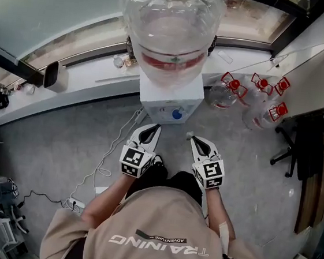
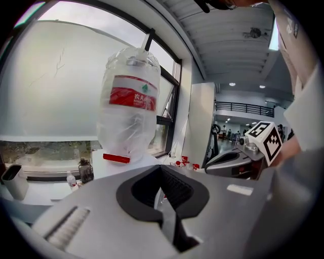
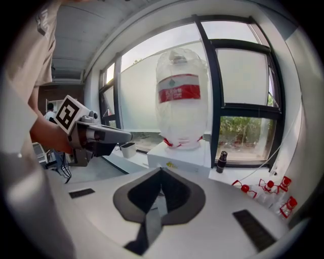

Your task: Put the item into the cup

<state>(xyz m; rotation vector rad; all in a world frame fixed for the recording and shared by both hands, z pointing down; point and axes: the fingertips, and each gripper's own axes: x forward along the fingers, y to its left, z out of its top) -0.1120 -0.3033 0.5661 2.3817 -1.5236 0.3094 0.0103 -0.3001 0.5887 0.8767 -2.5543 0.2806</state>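
Standing on grey floor (image 1: 43, 147), facing a white water dispenser (image 1: 171, 101) set against the windowsill (image 1: 93, 69). Large upturned water bottle (image 1: 171, 22) with a red label on top of it, wrapped in clear film.

Left gripper (image 1: 153, 128) and right gripper (image 1: 194, 139) held side by side just short of the dispenser front, pointing at it, touching nothing. Left gripper view: jaws closed tip to tip, only a thin slit lower down, nothing between. Right gripper view: same, jaws together and empty.

No item for the task identifiable in any view. Nothing carried, nothing obviously waiting on the dispenser or the floor near the grippers. Only cup candidate: a white cup-shaped container (image 3: 127, 149) on the sill, well off to the person's left of the dispenser; whether it is the task's cup cannot be told. Contents not visible.

Also noted: small dark bottle (image 3: 220, 162) on the sill just to the dispenser's right, spare jugs with red handles (image 1: 258, 102) on the floor beyond that, power strip (image 1: 74, 204) with trailing cable on the floor to the left.

Judged progress: not begun. Item still to be found and gripped, then carried to the cup and released inside.
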